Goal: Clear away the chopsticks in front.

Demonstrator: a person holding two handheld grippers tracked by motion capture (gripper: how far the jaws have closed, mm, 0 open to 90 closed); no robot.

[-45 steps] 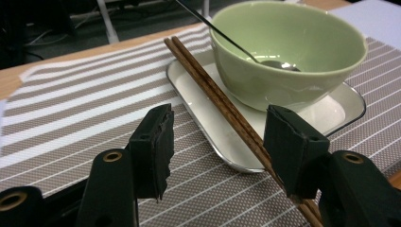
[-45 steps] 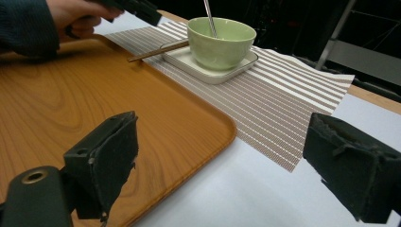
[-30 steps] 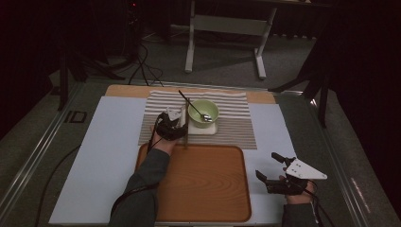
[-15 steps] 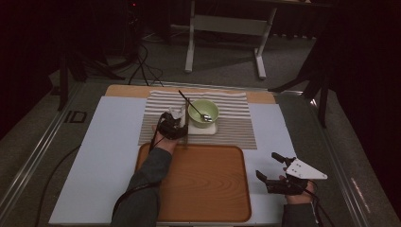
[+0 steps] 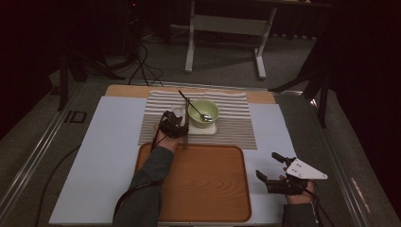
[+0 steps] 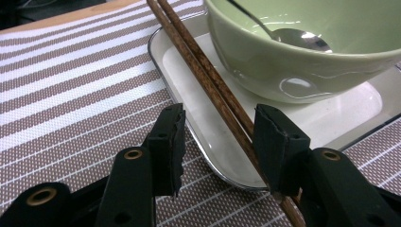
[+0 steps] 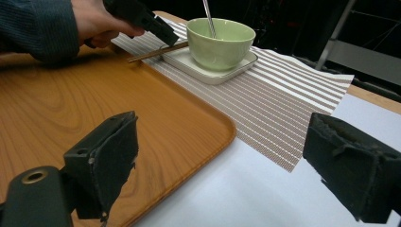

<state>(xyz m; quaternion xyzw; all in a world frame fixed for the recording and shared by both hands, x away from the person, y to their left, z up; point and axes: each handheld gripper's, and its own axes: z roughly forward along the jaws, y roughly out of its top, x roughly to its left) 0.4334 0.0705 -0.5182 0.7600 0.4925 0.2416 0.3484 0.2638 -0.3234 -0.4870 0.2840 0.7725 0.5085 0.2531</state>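
Partly hidden behind the left gripper [image 6: 217,142], the pair of dark brown wooden chopsticks [image 6: 208,80] runs off the top edge of the left gripper view and disappears at the bottom behind the black jaw at 5 o'clock. Their lower part rests on the rim of a white, glossy, square dish with rounded corners [image 6: 198,137], just beside the pale green glazed bowl [image 6: 293,66]; the bowl's far side is cut off by the frame. A shiny metal spoon [image 6: 298,38] lies inside the bowl, its handle leaving the picture toward 12 o'clock. The left gripper's jaws stand about half apart and have just been closing; the chopsticks lie between them, close against the 5 o'clock pad, though whether that pad presses on them is hard to make out, and the other pad stays clear. Under the dish lies a woven placemat [image 6: 71,94] with brown and white stripes.

From above, the scene is dim: the left gripper [image 5: 174,124] sits at 9 o'clock of the bowl [image 5: 203,112], its jaws lost in shadow. The right gripper [image 5: 276,168] hovers wide open, holding nothing, over the pale counter [image 5: 80,156] just at 3 o'clock of the smooth wood-grain tray [image 5: 203,184], whose near edge is cut off.
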